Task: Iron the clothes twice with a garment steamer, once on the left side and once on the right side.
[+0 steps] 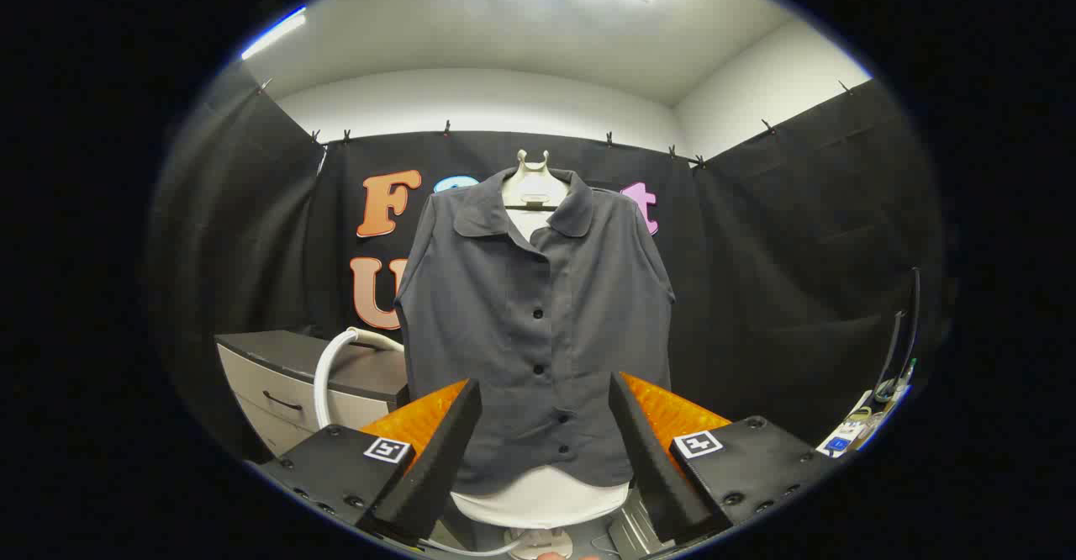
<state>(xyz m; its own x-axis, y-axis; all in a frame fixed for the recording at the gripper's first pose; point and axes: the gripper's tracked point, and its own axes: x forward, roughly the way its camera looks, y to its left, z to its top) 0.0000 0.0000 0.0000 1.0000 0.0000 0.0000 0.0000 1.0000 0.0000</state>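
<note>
The gripper (545, 425) is seen at the bottom centre of the frame with its two fingers spread wide apart, and nothing is held between them. Straight ahead, beyond the fingertips, a dark grey shirt (538, 324) is hung on a pale mannequin torso (534, 186) in the centre of the frame. The long axis of the shirt is vertical, and its button line runs down almost in the middle of the gap between the fingers, so both halves of the shirt lie about equally far from the gripper.

A white hose (329, 371), judged to belong to the garment steamer, is seen at the lower left, curving up beside a grey cabinet (277, 375). The steamer head itself cannot be told.

No readable brand or label is seen on the shirt. Square black-and-white markers (387, 450) are fixed on the gripper body; they carry no words.
</note>
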